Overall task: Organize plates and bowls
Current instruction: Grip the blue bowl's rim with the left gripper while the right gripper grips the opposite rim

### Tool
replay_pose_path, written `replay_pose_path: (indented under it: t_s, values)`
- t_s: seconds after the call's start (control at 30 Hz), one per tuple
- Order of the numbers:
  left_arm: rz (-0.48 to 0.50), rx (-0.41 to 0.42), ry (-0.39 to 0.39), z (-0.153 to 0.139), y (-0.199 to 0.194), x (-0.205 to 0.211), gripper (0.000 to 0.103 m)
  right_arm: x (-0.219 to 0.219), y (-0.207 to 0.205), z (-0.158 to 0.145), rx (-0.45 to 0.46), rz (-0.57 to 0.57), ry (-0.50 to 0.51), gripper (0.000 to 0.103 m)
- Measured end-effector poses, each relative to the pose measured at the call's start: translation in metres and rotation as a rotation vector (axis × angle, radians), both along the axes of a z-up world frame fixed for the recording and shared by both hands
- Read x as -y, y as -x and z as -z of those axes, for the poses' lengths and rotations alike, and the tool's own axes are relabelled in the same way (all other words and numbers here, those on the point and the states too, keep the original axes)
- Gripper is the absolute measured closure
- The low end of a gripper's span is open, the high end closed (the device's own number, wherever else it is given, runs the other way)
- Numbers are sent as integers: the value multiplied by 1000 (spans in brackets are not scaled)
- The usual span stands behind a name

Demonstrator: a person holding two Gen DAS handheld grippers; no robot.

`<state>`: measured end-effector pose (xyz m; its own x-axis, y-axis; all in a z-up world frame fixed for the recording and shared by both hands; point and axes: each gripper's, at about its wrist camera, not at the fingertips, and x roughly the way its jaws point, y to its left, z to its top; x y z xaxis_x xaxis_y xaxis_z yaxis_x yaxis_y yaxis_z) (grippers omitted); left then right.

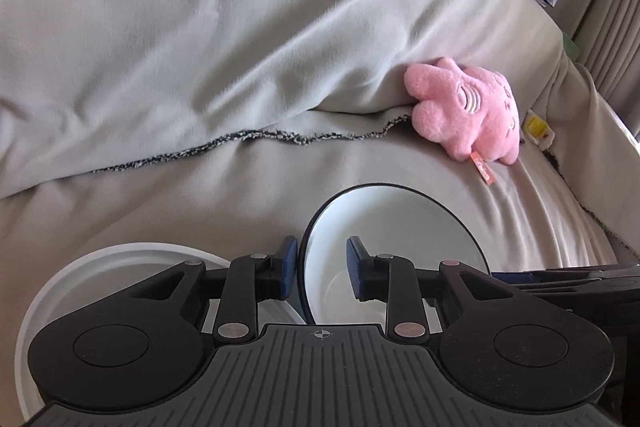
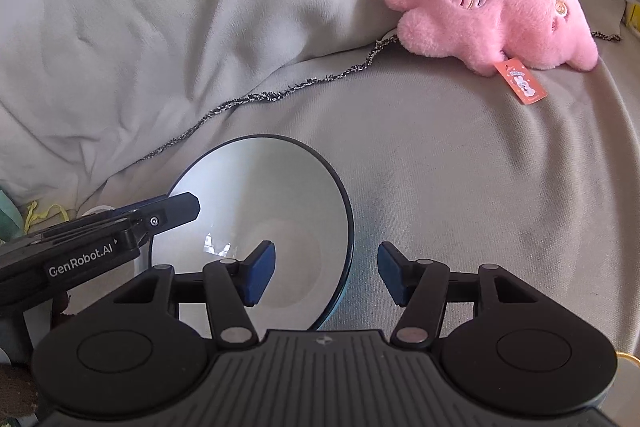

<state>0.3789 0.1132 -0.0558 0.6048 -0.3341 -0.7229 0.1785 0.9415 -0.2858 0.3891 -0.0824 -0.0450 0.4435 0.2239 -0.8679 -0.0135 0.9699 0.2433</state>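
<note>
Both claws hang over a bowl (image 2: 256, 227) with a dark rim that sits on a grey blanket (image 2: 440, 167) spread across a sofa. The left claw (image 1: 322, 269) straddles the bowl's near-left rim: its left pad is outside the wall, its right pad inside over the white hollow, and a gap shows on the inner side, so it looks released rather than clenched. Just to its left, partly under its body, lies a white plate (image 1: 132, 255), close beside the bowl. The right claw (image 2: 326, 273) straddles the bowl's right rim, left pad over the inside, right pad out over the blanket, jaws apart and not pressing on anything I can see. From its view the left claw pokes in from the left, its tip over the bowl's far-left edge. Ahead and to the right of both claws a pink plush (image 2: 500, 7) (orange tag dangling) lies against the blanket's fold, well apart from the bowl.
</note>
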Motion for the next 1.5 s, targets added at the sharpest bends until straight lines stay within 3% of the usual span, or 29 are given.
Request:
replay_pose_path:
  t_s: [0.13, 0.2, 0.33, 0.63, 0.77, 0.97, 1.17, 1.23, 1.3, 1.37, 1.47, 1.5]
  values:
    - [6, 19, -35, 2, 1, 8, 69, -1, -8, 21, -68, -1, -38, 50]
    - [14, 24, -48, 0, 4, 13, 64, 0, -10, 30, -100, -4, -69, 64]
    - [51, 12, -58, -5, 11, 25, 51, -3, -3, 30, -92, -28, -29, 65]
    - [203, -66, 24, 0, 20, 53, 54, 43, 12, 18, -103, 18, 27, 64]
    - [200, -57, -4, 9, 18, 60, 61, 54, 14, 21, -107, 38, 1, 63]
    - [148, -167, 102, 27, 5, 54, 62, 50, 17, 23, -87, 13, 5, 58]
    - [162, -161, 30, 34, 5, 64, 68, 53, 11, 34, -116, 28, -41, 58]
    - [123, -141, -19, 33, 5, 62, 76, 51, 11, 35, -113, 22, -27, 58]
    - [86, -129, -65, 32, 4, 59, 67, 50, 10, 34, -116, 19, -14, 58]
    - [85, -135, -55, 32, 4, 57, 66, 48, 9, 33, -120, 23, -2, 58]
    - [130, -144, 39, 24, 5, 56, 70, 46, 9, 33, -121, 24, 14, 57]
    - [134, -152, 74, 22, 6, 55, 63, 46, 9, 33, -121, 25, 15, 57]
